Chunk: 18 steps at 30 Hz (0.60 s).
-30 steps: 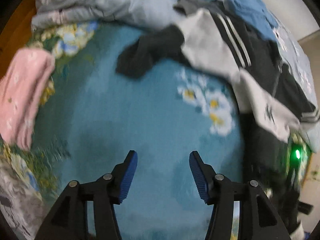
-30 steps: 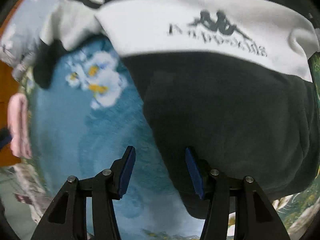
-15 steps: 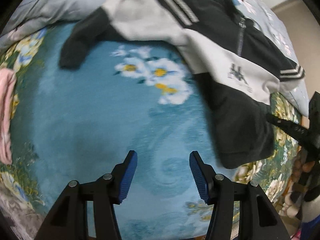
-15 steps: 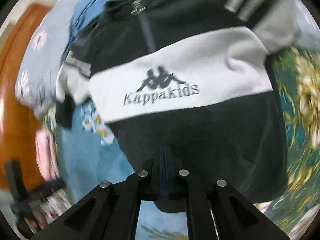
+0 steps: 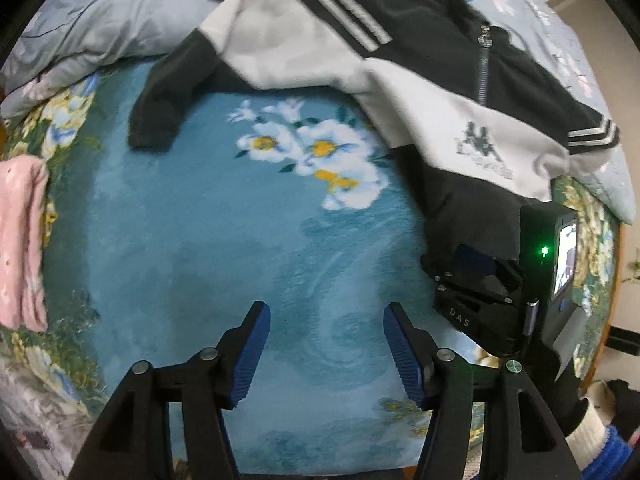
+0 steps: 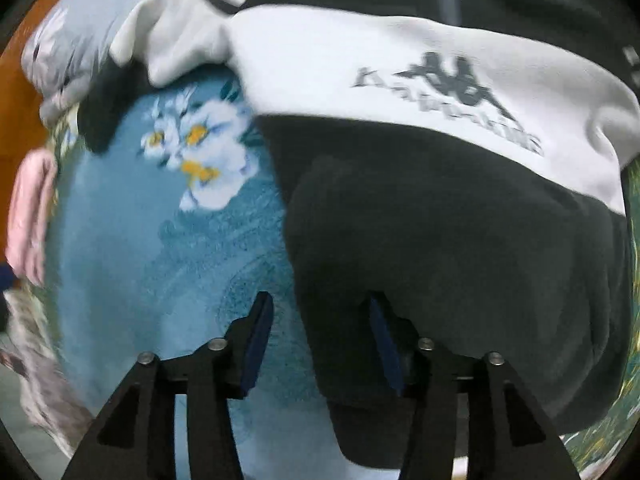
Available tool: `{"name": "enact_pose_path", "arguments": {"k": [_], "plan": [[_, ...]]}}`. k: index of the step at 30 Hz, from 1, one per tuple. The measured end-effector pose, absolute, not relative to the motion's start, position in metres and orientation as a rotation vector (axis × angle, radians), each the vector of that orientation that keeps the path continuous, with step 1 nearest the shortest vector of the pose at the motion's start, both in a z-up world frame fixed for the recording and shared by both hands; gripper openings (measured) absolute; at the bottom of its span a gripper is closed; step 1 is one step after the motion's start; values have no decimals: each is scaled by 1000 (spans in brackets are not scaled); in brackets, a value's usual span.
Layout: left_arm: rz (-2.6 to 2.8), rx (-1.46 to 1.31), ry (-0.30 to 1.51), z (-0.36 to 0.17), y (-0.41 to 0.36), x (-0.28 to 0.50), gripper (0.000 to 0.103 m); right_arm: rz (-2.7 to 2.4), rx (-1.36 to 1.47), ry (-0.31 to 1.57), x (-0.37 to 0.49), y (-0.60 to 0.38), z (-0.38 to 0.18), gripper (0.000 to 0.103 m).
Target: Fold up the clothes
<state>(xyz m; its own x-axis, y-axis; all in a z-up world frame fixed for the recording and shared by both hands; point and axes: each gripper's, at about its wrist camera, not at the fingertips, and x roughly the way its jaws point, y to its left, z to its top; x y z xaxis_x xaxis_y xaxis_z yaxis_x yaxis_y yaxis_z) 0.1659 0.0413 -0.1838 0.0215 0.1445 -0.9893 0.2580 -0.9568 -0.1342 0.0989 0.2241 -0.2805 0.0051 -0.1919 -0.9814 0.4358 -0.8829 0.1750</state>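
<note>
Right wrist view: black-and-white zip jacket (image 6: 400,184), logo on its white chest band, lies spread on the blue floral blanket (image 6: 132,264), hem toward the right gripper (image 6: 318,330). Jaws are opening, spread over the hem's edge, not pinching it; half a second ago they were pressed together. The left gripper (image 5: 326,346), jaws opening and empty, hangs over bare blanket. A folded pink garment (image 5: 22,236) sits at the blanket's left edge.

A blue floral blanket (image 5: 200,240) carries a black-and-white jacket (image 5: 460,92) and folded pink garment (image 5: 22,240).
</note>
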Motion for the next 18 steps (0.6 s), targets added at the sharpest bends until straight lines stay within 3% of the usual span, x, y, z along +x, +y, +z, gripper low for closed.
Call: {"name": "enact_pose_path", "arguments": {"k": [4, 6, 7, 10, 13, 18], "plan": [[-2076, 2199, 416, -188, 44, 166, 63, -1939, 1846, 320, 101, 222, -281, 53], [-2082, 2218, 414, -189, 52, 164, 63, -1951, 1865, 299, 96, 230, -280, 34], [-2091, 2228, 412, -190, 58, 163, 63, -1953, 1889, 247, 91, 239, -279, 15], [-2119, 2259, 407, -191, 74, 159, 63, -1953, 1950, 22, 72, 274, -273, 0], [-2139, 2286, 397, -193, 88, 154, 63, -1974, 1960, -270, 48, 325, -258, 0], [-2153, 2313, 398, -201, 100, 144, 63, -2042, 1903, -573, 11, 401, -235, 0]]}}
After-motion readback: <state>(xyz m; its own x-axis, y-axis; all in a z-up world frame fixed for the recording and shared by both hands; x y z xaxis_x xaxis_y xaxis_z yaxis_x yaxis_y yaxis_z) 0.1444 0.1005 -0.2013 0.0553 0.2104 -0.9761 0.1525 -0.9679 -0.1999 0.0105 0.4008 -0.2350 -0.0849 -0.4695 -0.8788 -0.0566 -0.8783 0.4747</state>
